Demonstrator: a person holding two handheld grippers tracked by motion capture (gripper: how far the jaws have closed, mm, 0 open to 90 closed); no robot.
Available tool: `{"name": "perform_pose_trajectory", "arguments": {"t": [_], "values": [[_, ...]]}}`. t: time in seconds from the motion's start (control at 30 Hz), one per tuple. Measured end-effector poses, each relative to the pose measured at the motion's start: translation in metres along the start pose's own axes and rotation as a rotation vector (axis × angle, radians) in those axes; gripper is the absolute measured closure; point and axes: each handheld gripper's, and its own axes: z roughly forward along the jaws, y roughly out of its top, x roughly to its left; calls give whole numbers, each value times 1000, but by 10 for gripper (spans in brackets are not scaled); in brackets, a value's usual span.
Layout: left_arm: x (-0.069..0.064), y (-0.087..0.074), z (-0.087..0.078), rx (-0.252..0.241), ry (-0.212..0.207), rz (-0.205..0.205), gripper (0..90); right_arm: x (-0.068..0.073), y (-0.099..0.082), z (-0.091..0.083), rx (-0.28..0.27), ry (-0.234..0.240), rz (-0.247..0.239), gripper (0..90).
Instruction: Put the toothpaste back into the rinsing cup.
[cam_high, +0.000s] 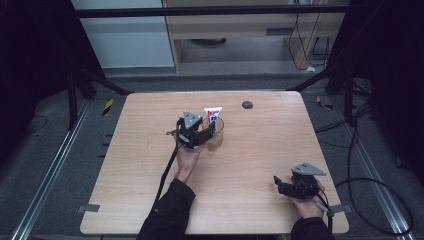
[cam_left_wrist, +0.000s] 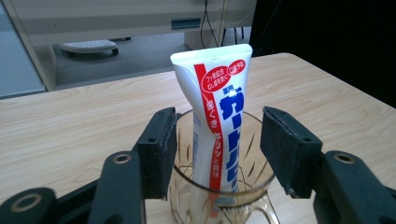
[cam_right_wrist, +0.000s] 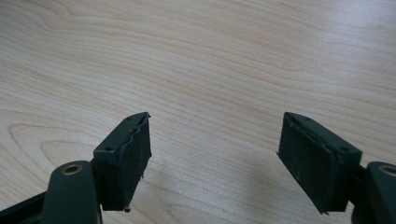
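Note:
A white toothpaste tube (cam_left_wrist: 216, 107) with red and blue print stands upright in a clear amber glass mug (cam_left_wrist: 219, 186); from above the tube (cam_high: 213, 113) and mug (cam_high: 215, 134) sit mid-table. My left gripper (cam_left_wrist: 219, 144) is open, its jaws either side of the mug's rim and apart from the tube; the high view has that gripper (cam_high: 207, 133) just left of the mug. My right gripper (cam_right_wrist: 215, 156) is open over bare wood, at the table's front right (cam_high: 280, 185) in the high view.
The wooden table (cam_high: 260, 150) has a small dark round disc (cam_high: 247, 104) near its far edge. Cables trail off the front and the right side. Beyond the table stand a cabinet and a desk on grey floor.

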Motion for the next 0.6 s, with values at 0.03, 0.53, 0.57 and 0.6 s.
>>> {"name": "perform_pose_trajectory", "arguments": {"t": [0.03, 0.53, 0.57, 0.6], "values": [[1, 2, -6, 6, -2, 5, 426, 0, 0, -1, -4, 0, -1, 248], [24, 1, -57, 113, 58, 125, 299, 0, -1, -2, -8, -9, -11, 237], [27, 0, -62, 115, 60, 130, 297, 0, -1, -3, -10, -11, -8, 235], [29, -1, -67, 109, 59, 126, 297, 0, -1, -3, -10, -11, -8, 235]]}}
